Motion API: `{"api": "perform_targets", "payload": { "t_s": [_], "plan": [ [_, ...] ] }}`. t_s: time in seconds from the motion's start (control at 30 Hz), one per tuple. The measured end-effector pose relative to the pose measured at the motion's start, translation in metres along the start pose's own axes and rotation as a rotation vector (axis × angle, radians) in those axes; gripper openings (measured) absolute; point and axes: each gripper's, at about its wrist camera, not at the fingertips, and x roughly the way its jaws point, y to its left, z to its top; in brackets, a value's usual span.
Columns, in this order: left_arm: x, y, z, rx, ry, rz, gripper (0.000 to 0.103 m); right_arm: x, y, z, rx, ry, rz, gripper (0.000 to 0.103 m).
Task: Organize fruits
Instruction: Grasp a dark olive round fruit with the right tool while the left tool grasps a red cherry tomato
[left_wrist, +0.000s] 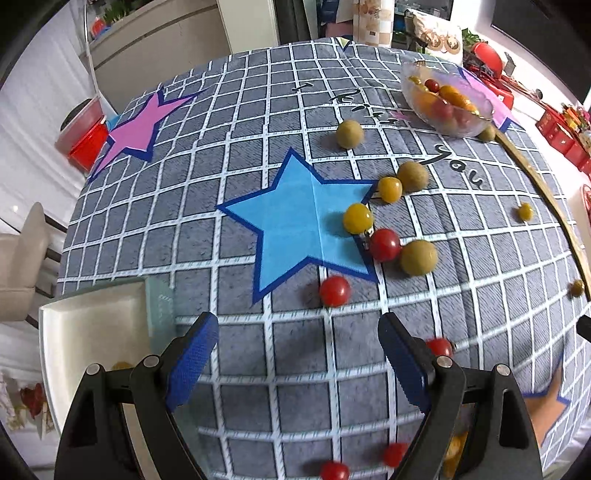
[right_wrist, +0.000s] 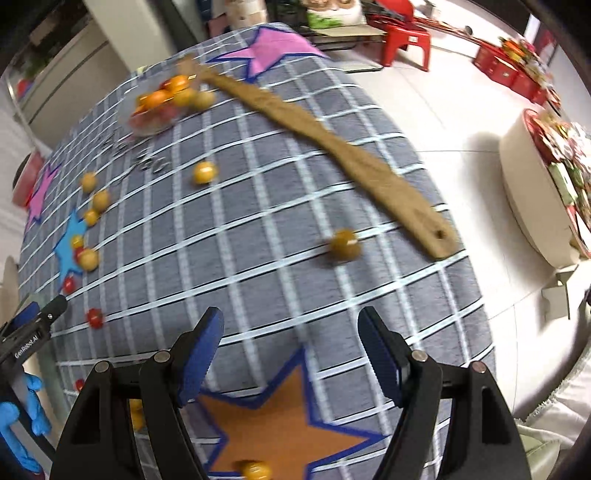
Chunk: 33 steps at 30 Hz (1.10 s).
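Observation:
Small fruits lie scattered on a grey checked tablecloth (left_wrist: 258, 110). In the left wrist view a red tomato (left_wrist: 334, 291) lies just ahead of my open, empty left gripper (left_wrist: 297, 332); a yellow tomato (left_wrist: 358, 218), another red tomato (left_wrist: 385, 244) and a green-brown fruit (left_wrist: 418, 257) lie beyond. A glass bowl (left_wrist: 480, 127) holds several fruits at the far right. My right gripper (right_wrist: 290, 325) is open and empty above the cloth, with a brownish fruit (right_wrist: 344, 244) ahead. The glass bowl also shows in the blurred right wrist view (right_wrist: 137, 127).
A white square dish (left_wrist: 92, 321) sits at the left gripper's near left. A long wooden strip (right_wrist: 332, 147) lies along the table's right edge. The left gripper (right_wrist: 33, 325) and a blue-gloved hand (right_wrist: 18, 421) show at left. Red stools and boxes stand on the floor.

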Motion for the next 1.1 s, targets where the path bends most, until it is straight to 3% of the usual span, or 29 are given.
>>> {"api": "perform_targets", "payload": {
  "t_s": [0.2,0.5,0.67,0.8,0.87,0.9,1.1],
  "plan": [
    [0.018,-0.010,0.009,0.015,0.004,0.007,0.089,0.013,-0.021,0.010,0.034,-0.015,-0.009,0.074],
    [0.028,-0.017,0.017,0.011,-0.001,-0.005,0.087,0.036,-0.010,0.032,-0.014,-0.040,-0.038,0.063],
    [0.025,-0.019,0.016,0.004,-0.001,-0.052,0.070,0.038,-0.004,0.034,-0.054,-0.045,-0.074,0.044],
    [0.020,-0.025,0.011,-0.001,0.003,-0.095,0.053,0.037,-0.003,0.034,-0.069,-0.045,-0.074,0.023],
    [0.017,-0.030,0.010,0.013,-0.006,-0.103,0.026,0.037,-0.003,0.033,-0.078,-0.042,-0.062,0.023],
    [0.016,-0.031,0.010,0.020,-0.005,-0.109,0.019,0.036,-0.003,0.033,-0.077,-0.039,-0.050,0.023],
    [0.007,-0.025,0.004,-0.012,0.012,-0.165,0.019,0.025,0.004,0.026,-0.063,-0.015,0.071,0.023]
  ]
}}
